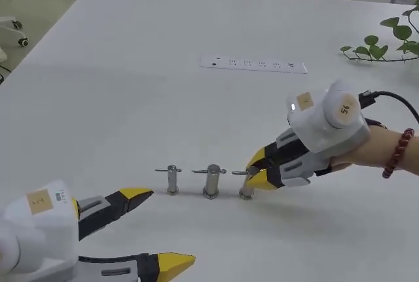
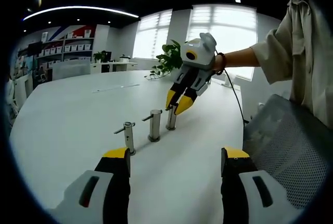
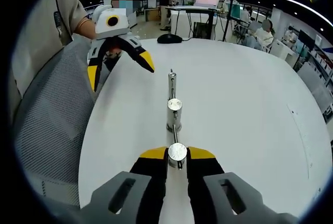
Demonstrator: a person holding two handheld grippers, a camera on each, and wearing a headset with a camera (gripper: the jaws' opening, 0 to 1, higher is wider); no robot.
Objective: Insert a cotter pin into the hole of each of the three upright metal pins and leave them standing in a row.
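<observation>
Three steel pins [image 1: 211, 184], upright, one row, cotter pins [image 1: 171, 170] through heads; end pin [image 1: 247, 189] between right tongs [image 1: 255, 169] tips.

metal pins [image 1: 211, 182]: polished, shiny | cotter pin [image 1: 237, 173]: bare metal | table [image 1: 131, 66]: smooth matt white | right tongs [image 1: 254, 169]: glossy plastic tips

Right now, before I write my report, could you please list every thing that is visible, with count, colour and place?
metal pins: three, silver, upright in a row on the table's near part.
cotter pins: three, silver, one across each pin's top.
power strip: one, white, beyond the pins.
plant: one, green, far right edge.
table: one, white.
mesh chair: one, grey, beside the table.
left gripper: yellow-tipped, open, near the row's left end.
right gripper: yellow-tipped, apparently closed on the right-end cotter pin.
</observation>
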